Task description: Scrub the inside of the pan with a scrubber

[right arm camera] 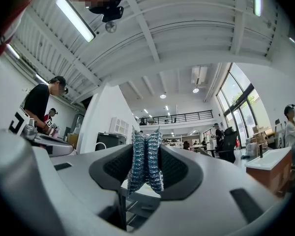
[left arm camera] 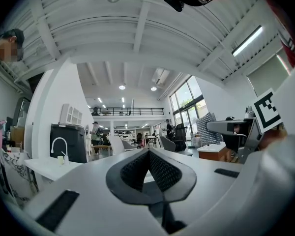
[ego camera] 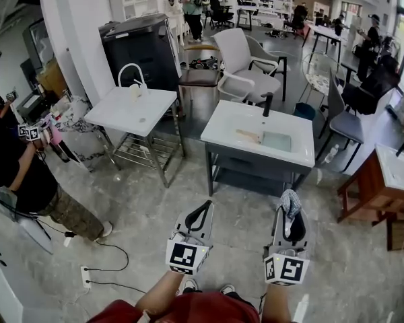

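In the head view both grippers are held low over the floor, a few steps short of a white sink basin (ego camera: 293, 155) on a grey stand with a black tap (ego camera: 267, 103). A tan flat thing (ego camera: 249, 136) lies in the basin; I cannot make out a pan. My right gripper (ego camera: 290, 215) is shut on a silvery-blue wire scrubber (ego camera: 291, 201), which stands upright between the pads (right arm camera: 146, 162). My left gripper (ego camera: 203, 211) is shut with nothing in it, and its black pads meet at the tip (left arm camera: 148, 154).
A second white basin table (ego camera: 131, 110) with a white tap stands at the left. A person in black (ego camera: 20, 173) stands at the far left. White chairs (ego camera: 246, 66) are behind the sinks. A wooden cabinet (ego camera: 380, 184) is at the right. A power strip (ego camera: 86, 274) lies on the floor.
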`<state>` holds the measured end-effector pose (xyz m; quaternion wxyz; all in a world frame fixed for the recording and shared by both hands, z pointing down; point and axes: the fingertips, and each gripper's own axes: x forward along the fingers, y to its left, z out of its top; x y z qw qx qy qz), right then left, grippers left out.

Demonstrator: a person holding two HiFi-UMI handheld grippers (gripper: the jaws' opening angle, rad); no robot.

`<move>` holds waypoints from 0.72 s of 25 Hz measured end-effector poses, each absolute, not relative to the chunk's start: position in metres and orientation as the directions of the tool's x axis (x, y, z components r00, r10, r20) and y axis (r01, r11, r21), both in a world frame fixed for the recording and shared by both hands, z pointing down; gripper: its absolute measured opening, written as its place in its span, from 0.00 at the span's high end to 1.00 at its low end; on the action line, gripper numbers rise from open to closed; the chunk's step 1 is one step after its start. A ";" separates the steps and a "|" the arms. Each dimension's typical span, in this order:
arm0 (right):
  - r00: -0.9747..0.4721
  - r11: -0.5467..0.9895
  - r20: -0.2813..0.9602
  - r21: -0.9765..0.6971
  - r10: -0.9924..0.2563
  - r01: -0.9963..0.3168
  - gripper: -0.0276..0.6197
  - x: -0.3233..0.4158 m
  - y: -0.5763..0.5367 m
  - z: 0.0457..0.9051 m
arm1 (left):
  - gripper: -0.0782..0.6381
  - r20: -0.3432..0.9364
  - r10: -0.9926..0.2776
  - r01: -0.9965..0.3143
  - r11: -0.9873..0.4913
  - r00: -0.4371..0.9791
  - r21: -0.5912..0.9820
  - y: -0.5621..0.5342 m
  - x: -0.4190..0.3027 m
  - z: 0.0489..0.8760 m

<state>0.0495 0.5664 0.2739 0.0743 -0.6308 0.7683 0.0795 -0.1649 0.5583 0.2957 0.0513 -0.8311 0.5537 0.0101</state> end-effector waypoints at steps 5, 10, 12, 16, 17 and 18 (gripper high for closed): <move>-0.196 0.197 -0.196 0.014 -0.961 -0.980 0.69 0.077 0.568 0.288 | 0.88 -0.070 -0.920 -0.922 -0.380 0.385 -0.076 0.560 -0.137 0.304; -0.221 0.225 -0.185 -0.002 -0.958 -0.974 0.69 0.095 0.554 0.298 | 0.88 -0.019 -0.929 -0.928 -0.368 0.370 -0.063 0.551 -0.117 0.313; -0.222 0.227 -0.159 -0.013 -0.962 -0.974 0.69 0.102 0.552 0.307 | 0.88 -0.030 -0.928 -0.926 -0.369 0.372 -0.081 0.551 -0.110 0.320; -0.219 0.225 -0.161 -0.019 -0.962 -0.974 0.69 0.105 0.538 0.309 | 0.88 -0.025 -0.927 -0.925 -0.371 0.374 -0.082 0.537 -0.106 0.321; -0.218 0.223 -0.163 -0.018 -0.962 -0.975 0.69 0.106 0.533 0.309 | 0.88 -0.019 -0.926 -0.925 -0.374 0.376 -0.074 0.532 -0.104 0.319; -0.216 0.222 -0.163 -0.017 -0.963 -0.975 0.69 0.107 0.527 0.309 | 0.88 -0.013 -0.926 -0.924 -0.377 0.378 -0.067 0.526 -0.103 0.319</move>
